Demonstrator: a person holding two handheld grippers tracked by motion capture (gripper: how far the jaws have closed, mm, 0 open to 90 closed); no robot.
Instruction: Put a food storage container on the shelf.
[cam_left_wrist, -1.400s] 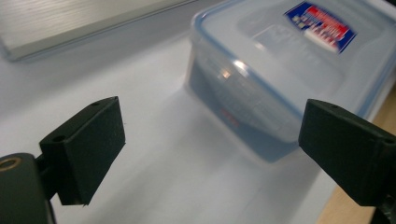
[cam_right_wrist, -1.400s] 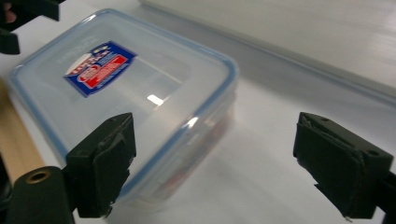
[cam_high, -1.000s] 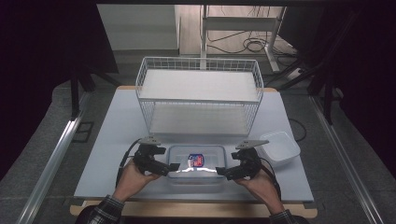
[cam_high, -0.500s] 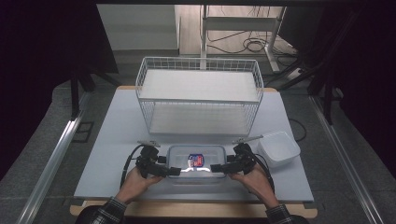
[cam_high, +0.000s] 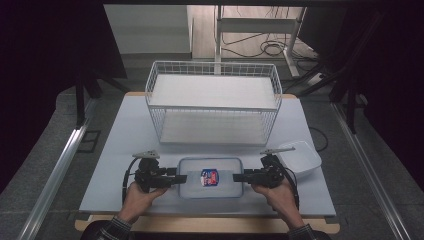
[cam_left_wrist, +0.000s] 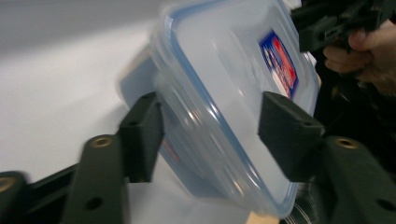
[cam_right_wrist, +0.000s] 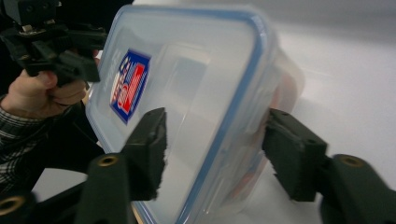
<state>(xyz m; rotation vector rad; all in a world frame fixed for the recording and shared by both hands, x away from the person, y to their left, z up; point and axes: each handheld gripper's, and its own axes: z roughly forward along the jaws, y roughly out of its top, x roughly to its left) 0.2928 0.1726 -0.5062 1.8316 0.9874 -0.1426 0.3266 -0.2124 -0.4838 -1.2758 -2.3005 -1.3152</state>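
Spanning most of the scene, the pale grey worktop (cam_high: 110, 165) carries everything else. Largest on it is the white wire basket rack (cam_high: 212, 102), standing upright toward the far side, with two flat shelves inside its mesh walls. Nearer the person lies the clear plastic container (cam_high: 210, 177) — a shallow lidded box with a blue seal line round its lid and a red-and-blue label (cam_high: 210, 177) in the middle of the lid. It sits flat on the worktop just in front of the rack, between the two hands. To its right, apart from it, rests a white square bowl (cam_high: 300, 159), close to the right hand.

The left gripper (cam_high: 176, 179) comes in level at the container's left end. Its jaws have just been closing, and in the left gripper view the box's short end (cam_left_wrist: 219, 116) lies between them; one pad (cam_left_wrist: 285, 133) lies on the lid and the other (cam_left_wrist: 142, 135) is at the underside, though blur makes the contact hard to judge.

The right gripper (cam_high: 239, 177) mirrors it at the right end — jaws likewise just been closing, about half apart, with the container's edge (cam_right_wrist: 219, 121) between them. One pad (cam_right_wrist: 149, 149) rests against the lid, the other (cam_right_wrist: 292, 154) is at the base side.
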